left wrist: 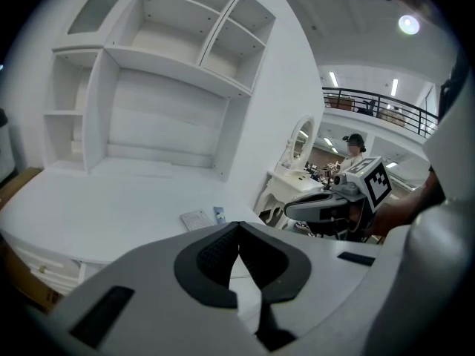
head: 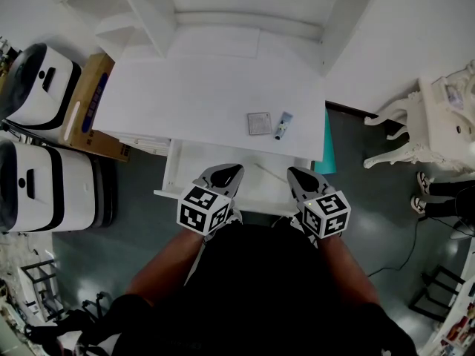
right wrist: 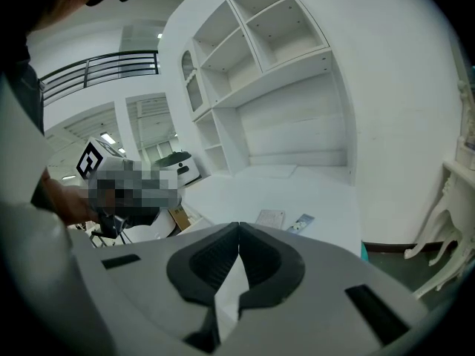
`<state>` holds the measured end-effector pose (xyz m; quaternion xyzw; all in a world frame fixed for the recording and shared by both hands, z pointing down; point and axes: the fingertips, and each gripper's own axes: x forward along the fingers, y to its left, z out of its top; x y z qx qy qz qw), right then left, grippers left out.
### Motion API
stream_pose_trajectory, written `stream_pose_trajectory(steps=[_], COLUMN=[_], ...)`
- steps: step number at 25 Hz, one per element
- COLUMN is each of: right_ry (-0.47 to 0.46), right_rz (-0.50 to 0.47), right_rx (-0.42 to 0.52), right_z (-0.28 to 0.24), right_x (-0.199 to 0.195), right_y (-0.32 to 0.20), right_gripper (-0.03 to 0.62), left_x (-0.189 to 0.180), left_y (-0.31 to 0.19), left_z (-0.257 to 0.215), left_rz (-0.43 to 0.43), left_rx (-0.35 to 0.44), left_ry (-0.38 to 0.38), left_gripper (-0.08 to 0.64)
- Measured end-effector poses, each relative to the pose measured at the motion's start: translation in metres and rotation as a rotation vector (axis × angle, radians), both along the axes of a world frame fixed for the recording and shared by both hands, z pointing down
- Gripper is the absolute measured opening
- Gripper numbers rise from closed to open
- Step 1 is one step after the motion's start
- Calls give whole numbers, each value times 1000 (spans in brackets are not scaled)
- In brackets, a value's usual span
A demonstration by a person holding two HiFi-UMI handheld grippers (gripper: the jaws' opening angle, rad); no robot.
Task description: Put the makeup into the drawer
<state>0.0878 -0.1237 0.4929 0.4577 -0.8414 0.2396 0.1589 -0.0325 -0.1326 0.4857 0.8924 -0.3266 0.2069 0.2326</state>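
Two makeup items lie near the front right of the white desk (head: 193, 95): a flat square compact (head: 259, 123) and a small blue tube (head: 283, 125) just right of it. Below the desk's front edge a white drawer (head: 178, 170) stands pulled out. My left gripper (head: 228, 170) and right gripper (head: 295, 173) hover side by side over the drawer, both shut with nothing between the jaws. The compact (left wrist: 196, 219) and tube (left wrist: 219, 214) lie ahead in the left gripper view; the right gripper view shows the compact (right wrist: 271, 217) and tube (right wrist: 300, 223) too.
White shelving (head: 148, 6) rises at the desk's back. Two white-and-black machines (head: 37, 87) and a cardboard box (head: 93, 110) stand at the left. An ornate white table (head: 438, 117) is at the right, with a person's feet (head: 427, 195) beside it.
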Motion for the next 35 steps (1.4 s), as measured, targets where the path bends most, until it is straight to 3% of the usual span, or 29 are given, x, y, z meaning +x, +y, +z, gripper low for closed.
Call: stream_pose_trajectory(steps=[8, 12, 17, 21, 35], right_ry=[-9, 61, 183, 202, 191], right_rz=[37, 60, 69, 138, 324], right_rx=[-74, -96, -89, -136, -325], right_z=[26, 51, 85, 112, 166], right_x=[6, 12, 14, 21, 32], right_y=[-12, -35, -81, -116, -173], right_gripper=[28, 29, 29, 34, 204], left_x=[-7, -17, -25, -29, -71], left_y=[1, 6, 10, 13, 17], left_z=[15, 23, 28, 29, 31], left_rz=[-27, -40, -21, -47, -179], left_rx=[-59, -68, 7, -18, -70], left_ry=[-12, -47, -151, -127, -112], left_gripper=[11, 11, 11, 11, 11])
